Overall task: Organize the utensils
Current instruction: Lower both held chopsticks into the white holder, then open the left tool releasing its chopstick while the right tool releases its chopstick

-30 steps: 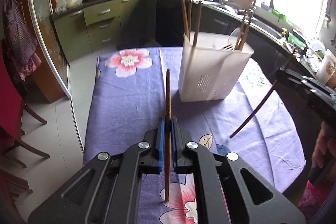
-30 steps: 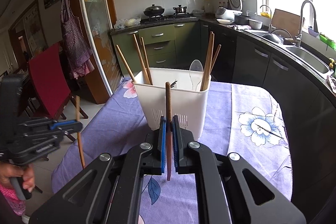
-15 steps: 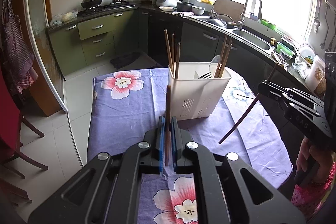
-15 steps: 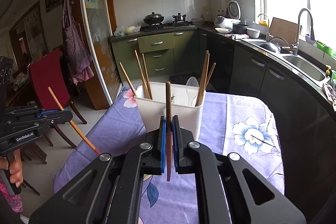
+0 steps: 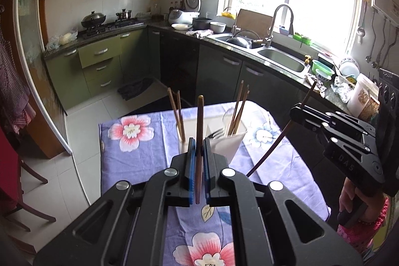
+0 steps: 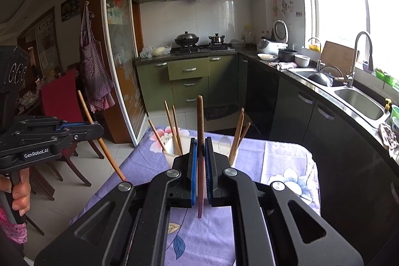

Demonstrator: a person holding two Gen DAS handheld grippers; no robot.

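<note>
My left gripper [image 5: 198, 141] is shut on a brown chopstick [image 5: 199, 116] that stands upright between its blue pads. My right gripper [image 6: 200, 141] is shut on a darker chopstick [image 6: 200, 121], also upright. Each gripper shows in the other's view, the right one [image 5: 296, 111] with its chopstick [image 5: 271, 148] slanting down, the left one [image 6: 98, 127] with its chopstick [image 6: 104, 146] slanting down. A white utensil holder [image 5: 232, 141] stands on the table beyond both grippers, holding several chopsticks, a fork and a spoon. It is partly hidden in the right wrist view [image 6: 172, 148].
The table has a purple floral cloth [image 5: 134, 156]. A red chair [image 6: 57, 101] stands to its left. Kitchen counters with a sink [image 5: 281, 59] and a stove [image 6: 199, 49] lie beyond.
Both grippers have risen and pulled back from the holder, which now looks smaller and lower. Both chopsticks stay clamped.
</note>
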